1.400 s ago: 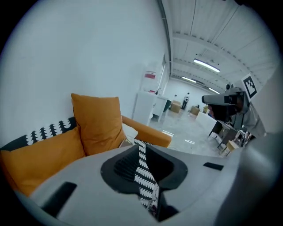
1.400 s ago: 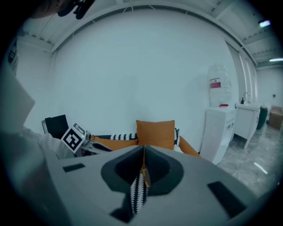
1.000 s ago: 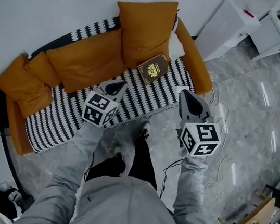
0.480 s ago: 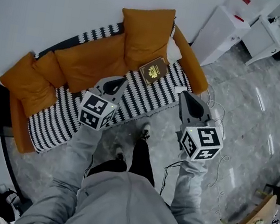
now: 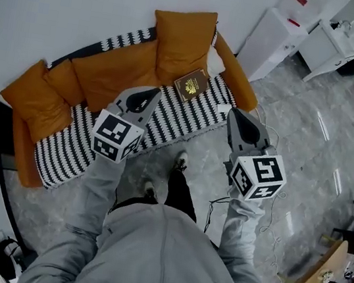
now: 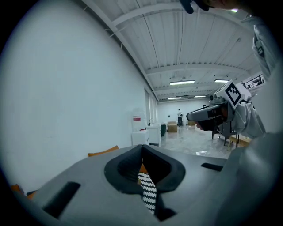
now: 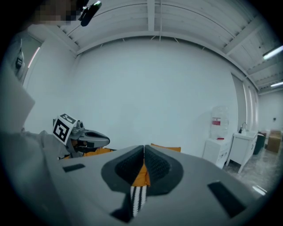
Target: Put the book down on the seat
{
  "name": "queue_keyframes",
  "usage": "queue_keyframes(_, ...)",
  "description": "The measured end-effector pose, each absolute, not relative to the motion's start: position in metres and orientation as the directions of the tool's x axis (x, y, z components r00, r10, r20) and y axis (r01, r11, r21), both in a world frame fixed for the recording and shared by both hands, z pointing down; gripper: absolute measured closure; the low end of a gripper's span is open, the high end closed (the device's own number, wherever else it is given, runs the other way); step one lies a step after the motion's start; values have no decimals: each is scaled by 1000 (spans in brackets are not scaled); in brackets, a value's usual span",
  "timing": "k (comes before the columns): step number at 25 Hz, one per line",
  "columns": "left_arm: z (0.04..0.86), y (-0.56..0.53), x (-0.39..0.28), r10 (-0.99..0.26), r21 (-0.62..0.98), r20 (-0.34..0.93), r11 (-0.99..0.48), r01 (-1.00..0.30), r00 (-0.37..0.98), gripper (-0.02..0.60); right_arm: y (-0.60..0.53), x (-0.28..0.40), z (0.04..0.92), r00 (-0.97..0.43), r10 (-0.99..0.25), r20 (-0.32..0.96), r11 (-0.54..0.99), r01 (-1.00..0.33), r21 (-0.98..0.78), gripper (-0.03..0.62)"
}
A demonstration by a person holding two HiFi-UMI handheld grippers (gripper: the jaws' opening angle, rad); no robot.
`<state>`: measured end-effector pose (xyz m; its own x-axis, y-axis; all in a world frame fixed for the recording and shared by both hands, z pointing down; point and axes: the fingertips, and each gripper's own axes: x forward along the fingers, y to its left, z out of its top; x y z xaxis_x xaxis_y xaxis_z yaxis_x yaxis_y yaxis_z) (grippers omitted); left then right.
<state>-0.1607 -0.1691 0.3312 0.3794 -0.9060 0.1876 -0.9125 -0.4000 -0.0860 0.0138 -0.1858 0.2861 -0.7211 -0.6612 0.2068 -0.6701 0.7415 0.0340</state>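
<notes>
Raised slightly, left claw [image 5: 146, 94] and right claw [image 5: 236, 115] (both pressed together) hover at seat [image 5: 174, 114] edge.

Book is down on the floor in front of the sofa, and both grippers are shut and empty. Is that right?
Not quite. The book lies on the sofa's striped seat, beside the upright orange cushion, not on the floor. The head view shows this. The left gripper and the right gripper are indeed shut and empty.
</notes>
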Motion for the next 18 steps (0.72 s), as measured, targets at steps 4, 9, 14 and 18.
queue_keyframes(4, 306, -152, -155, -909, -132, 140, -410, -902, 393, 555, -171, 15, 269, -722, -668, 182, 740, -671, 55, 565)
queue_keyframes(9, 285, -135, -144, -905, -154, 117, -423, -893, 409, 555, -152, 13, 252, -734, -662, 150, 748, -659, 77, 565)
queue_keyframes(14, 271, -125, -141, -904, -162, 94, -427, -890, 416, 555, -139, 12, 248, -741, -656, 140, 754, -652, 83, 565)
queue_keyframes(18, 271, -123, -139, -902, -165, 90, -433, -886, 423, 555, -138, 14, 251, -737, -660, 149, 751, -654, 90, 566)
